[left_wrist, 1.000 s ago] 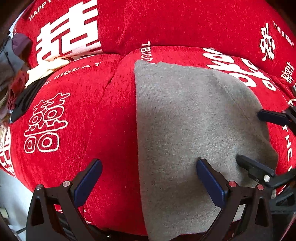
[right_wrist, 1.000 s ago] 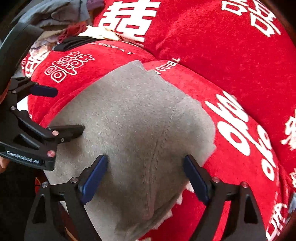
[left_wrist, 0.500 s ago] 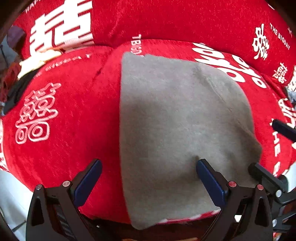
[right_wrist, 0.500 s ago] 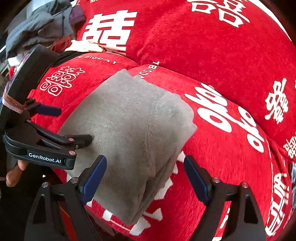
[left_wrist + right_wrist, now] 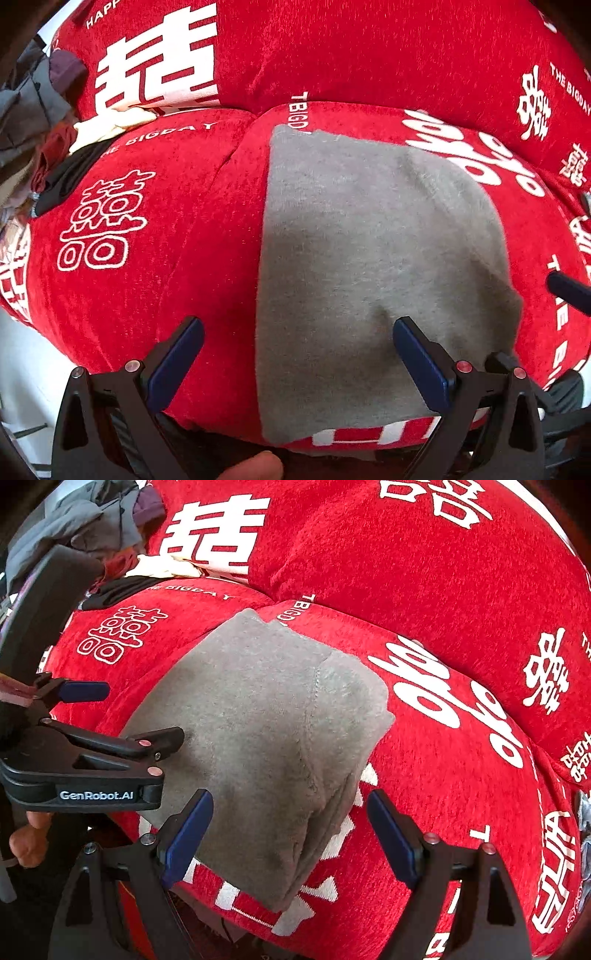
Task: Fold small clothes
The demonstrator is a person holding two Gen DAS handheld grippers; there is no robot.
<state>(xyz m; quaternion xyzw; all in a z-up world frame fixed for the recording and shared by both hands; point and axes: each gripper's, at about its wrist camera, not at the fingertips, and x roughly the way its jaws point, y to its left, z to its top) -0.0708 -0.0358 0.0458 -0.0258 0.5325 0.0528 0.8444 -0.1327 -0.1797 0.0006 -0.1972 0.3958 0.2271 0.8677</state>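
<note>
2 claws, left claw [image 5: 297, 363] and right claw [image 5: 290, 834], gape empty over the folded grey cloth [image 5: 369, 266], centred on the red sofa cushion [image 5: 166, 258] for flat support.

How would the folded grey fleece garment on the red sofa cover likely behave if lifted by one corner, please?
The folded grey fleece garment would probably flop and unfold, since its layers drape over the cushion edge. Its fuzzy nap likely grips the red sofa cover rather than sliding.
</note>
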